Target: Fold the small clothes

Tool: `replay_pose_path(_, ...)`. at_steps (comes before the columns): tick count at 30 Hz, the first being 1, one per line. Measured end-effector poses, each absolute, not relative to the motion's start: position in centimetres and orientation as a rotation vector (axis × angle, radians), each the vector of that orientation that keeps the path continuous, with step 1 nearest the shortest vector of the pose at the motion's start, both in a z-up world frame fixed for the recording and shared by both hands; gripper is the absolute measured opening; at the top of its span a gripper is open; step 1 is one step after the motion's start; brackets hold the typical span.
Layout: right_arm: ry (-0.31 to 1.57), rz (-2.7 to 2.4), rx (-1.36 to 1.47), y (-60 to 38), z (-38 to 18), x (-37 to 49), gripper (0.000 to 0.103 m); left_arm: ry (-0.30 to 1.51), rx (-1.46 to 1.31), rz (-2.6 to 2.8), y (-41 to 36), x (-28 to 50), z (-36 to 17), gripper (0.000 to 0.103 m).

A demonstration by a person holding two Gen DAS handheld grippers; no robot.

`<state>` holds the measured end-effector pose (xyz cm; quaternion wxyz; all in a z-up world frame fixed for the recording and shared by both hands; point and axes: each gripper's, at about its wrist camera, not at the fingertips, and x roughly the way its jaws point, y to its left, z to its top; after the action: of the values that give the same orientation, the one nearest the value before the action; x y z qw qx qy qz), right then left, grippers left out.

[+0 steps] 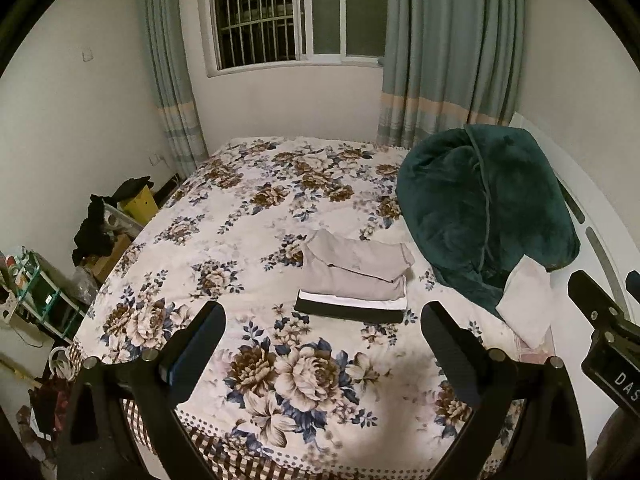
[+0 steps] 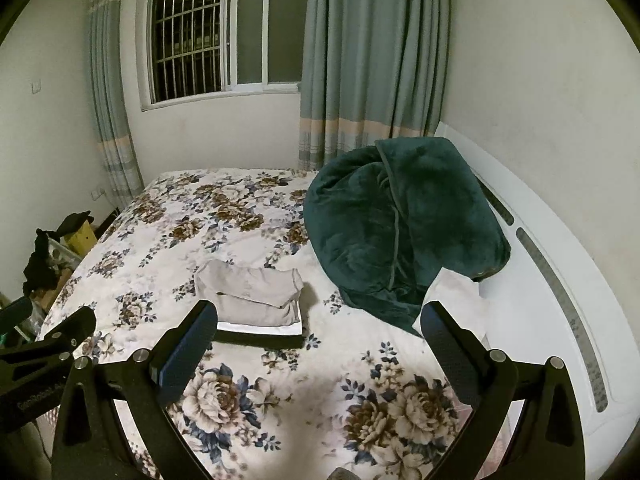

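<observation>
Your folded stack (image 1: 352, 286) — beige piece over white and black ones — lies mid-bed on the floral bedspread (image 1: 248, 216), no loose small garment showing, so folding looks nearly done, while your left gripper (image 1: 322, 344) and right gripper (image 2: 318, 344) hover spread wide, empty.

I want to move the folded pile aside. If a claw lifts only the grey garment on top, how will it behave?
The grey garment looks like soft, thin cloth, so it would probably sag and come unfolded. It seems light. Its top fold lies loose and askew, so a push would likely slide it off the dark garment beneath.
</observation>
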<state>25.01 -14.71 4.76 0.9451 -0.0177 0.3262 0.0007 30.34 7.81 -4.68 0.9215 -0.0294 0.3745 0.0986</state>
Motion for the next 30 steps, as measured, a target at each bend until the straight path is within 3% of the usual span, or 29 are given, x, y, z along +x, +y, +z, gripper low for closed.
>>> replay_pose_path(30, 0.685, 0.056, -0.05, -14.4, 4.9, 27.1, 0.103, 0.772, -0.058, 0.198, 8.5, 30.6, -4.1, 0.101)
